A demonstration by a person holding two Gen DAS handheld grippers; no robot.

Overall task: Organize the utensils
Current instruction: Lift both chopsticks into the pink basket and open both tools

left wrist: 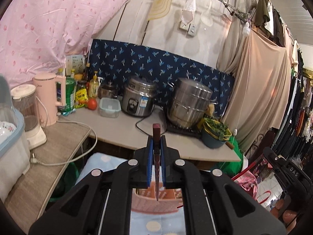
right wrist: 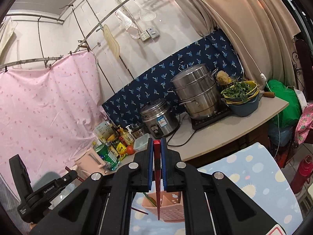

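- The left gripper [left wrist: 156, 152] is clamped on a dark maroon chopstick [left wrist: 156, 156], its blue pads pressed against the stick from both sides; the stick runs lengthwise between the pads, square butt end sticking out far past the fingertips, thin tip pointing back and down toward the camera.
- The right gripper [right wrist: 157, 156] is likewise closed on a red chopstick [right wrist: 157, 168], held the same way; butt end far, pointed tip near and low.
- In both wrist views a pink perforated utensil holder [left wrist: 156, 203] sits low on the spotted blue cloth [left wrist: 156, 223], showing through the gap under each gripper; each stick's tip appears just above or at its open top, though whether either tip is inside it cannot be told from these angles.
- The relation that matters, as I judge it: each stick's long axis slopes from the fingers down toward the holder, so the holder lies below and near of the fingers, tip-first along the stick.
- In the right view the holder [right wrist: 166, 205] shows inner dividers and a green-handled utensil [right wrist: 150, 199] leaning in its left part; another dark stick [right wrist: 139, 211] lies on the cloth [right wrist: 244, 186] just left of it.
- Both hands seem about equally near the holder; in the left view the right gripper [left wrist: 281, 170] shows at the right edge.
- The counter [left wrist: 121, 129] with pots lies far beyond, well apart from the holder; it seems to play no part in the coming move.
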